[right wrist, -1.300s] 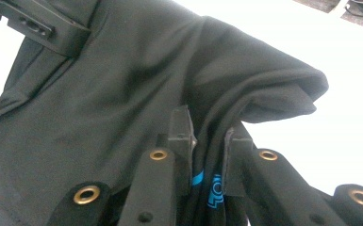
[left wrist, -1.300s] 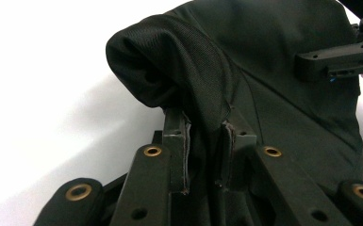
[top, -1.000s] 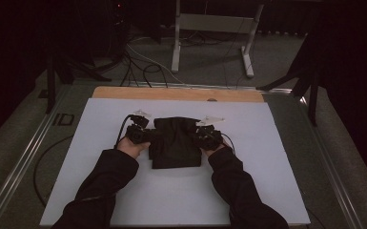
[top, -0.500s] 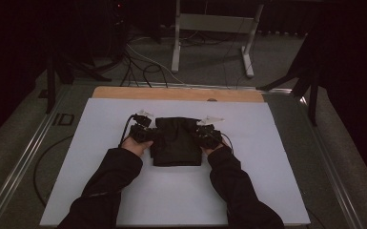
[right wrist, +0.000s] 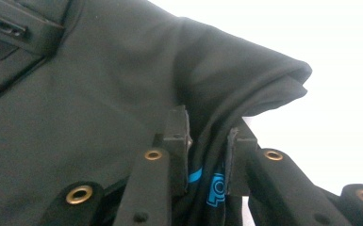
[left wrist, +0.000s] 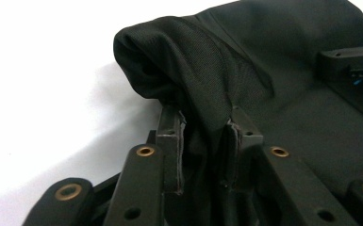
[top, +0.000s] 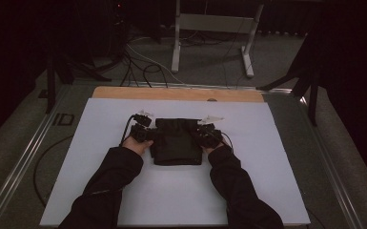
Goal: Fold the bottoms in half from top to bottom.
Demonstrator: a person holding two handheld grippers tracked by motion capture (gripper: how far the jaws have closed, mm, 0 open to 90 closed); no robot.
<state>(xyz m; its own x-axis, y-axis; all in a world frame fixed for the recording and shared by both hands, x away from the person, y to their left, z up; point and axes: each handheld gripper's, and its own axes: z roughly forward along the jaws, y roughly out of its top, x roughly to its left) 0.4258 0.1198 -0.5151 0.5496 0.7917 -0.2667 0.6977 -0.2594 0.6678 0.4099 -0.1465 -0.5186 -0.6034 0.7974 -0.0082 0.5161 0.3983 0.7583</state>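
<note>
A folded black garment point(top: 176, 143) lies in the middle of the white table top point(top: 267, 191). My left gripper point(top: 145, 133) sits at its left edge and my right gripper point(top: 205, 136) at its right edge. In the left gripper view my left gripper point(left wrist: 205, 141) has a raised fold of the garment point(left wrist: 287, 94) bunched between its pads. In the right gripper view my right gripper point(right wrist: 207, 141) pinches several layers of the garment point(right wrist: 99, 94), with a blue print showing between the pads. Both pairs of jaws have just been opening a little, with the cloth still between them.
A wooden strip point(top: 176, 93) runs along the far edge of the table top. Metal rails point(top: 24, 162) flank the table. Cables point(top: 143, 67) and a white stand point(top: 209, 28) are on the floor beyond. The opposite gripper point(left wrist: 353, 70) rests on the cloth across from each jaw pair.
The right hand has sunk slightly with its edge of the garment. The left hand has hardly moved, and the garment lies a little flatter.
</note>
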